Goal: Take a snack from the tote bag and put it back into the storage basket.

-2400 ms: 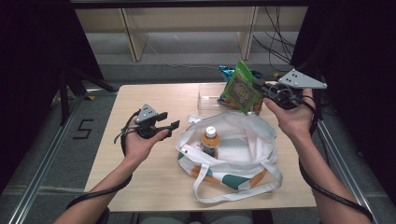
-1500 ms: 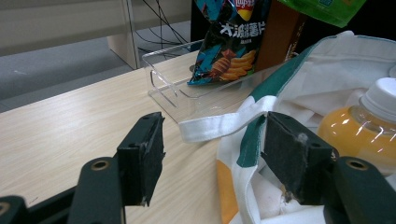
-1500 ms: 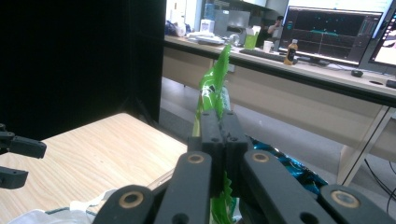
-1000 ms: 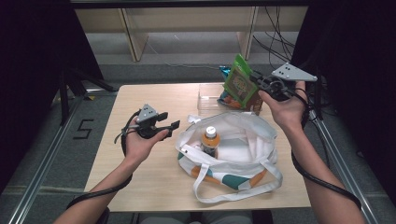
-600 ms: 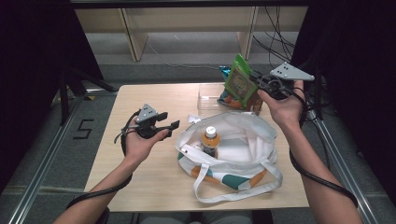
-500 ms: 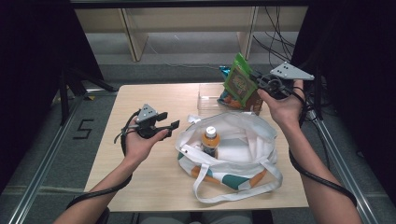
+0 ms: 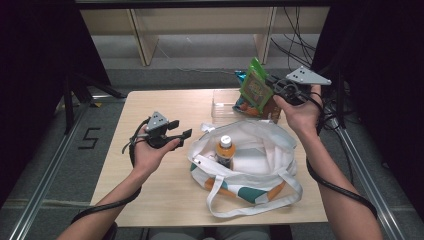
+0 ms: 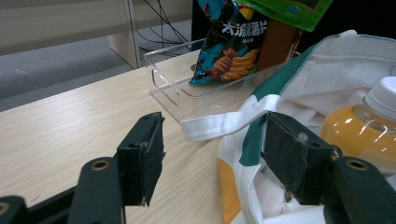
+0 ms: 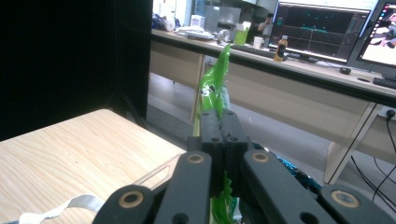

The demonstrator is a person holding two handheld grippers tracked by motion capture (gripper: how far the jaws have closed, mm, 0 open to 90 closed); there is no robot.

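Note:
A green snack bag (image 7: 256, 87) hangs above the clear plastic box (image 7: 222, 104) at the table's far side, with my right gripper (image 7: 270, 91) shut on its edge; the right gripper view shows the green snack bag (image 9: 211, 95) edge-on between the closed jaws of my right gripper (image 9: 223, 122). A white tote bag (image 7: 250, 160) with green and orange print lies open on the table, an orange drink bottle (image 7: 225, 149) standing inside. My left gripper (image 7: 181, 129) hovers open just left of the tote; in its own view my left gripper (image 8: 212, 151) frames the tote's handle (image 8: 219, 125).
A blue chip packet (image 8: 226, 44) and a brown box (image 8: 275, 42) stand in the clear plastic box (image 8: 175, 79). Bare wooden tabletop (image 7: 150, 105) lies left and behind my left hand. Cables (image 7: 295, 45) run on the floor beyond the table.
My right gripper has carried the green snack bag a little away from me, toward the clear box, and has nearly stopped. The left hand has stayed put.

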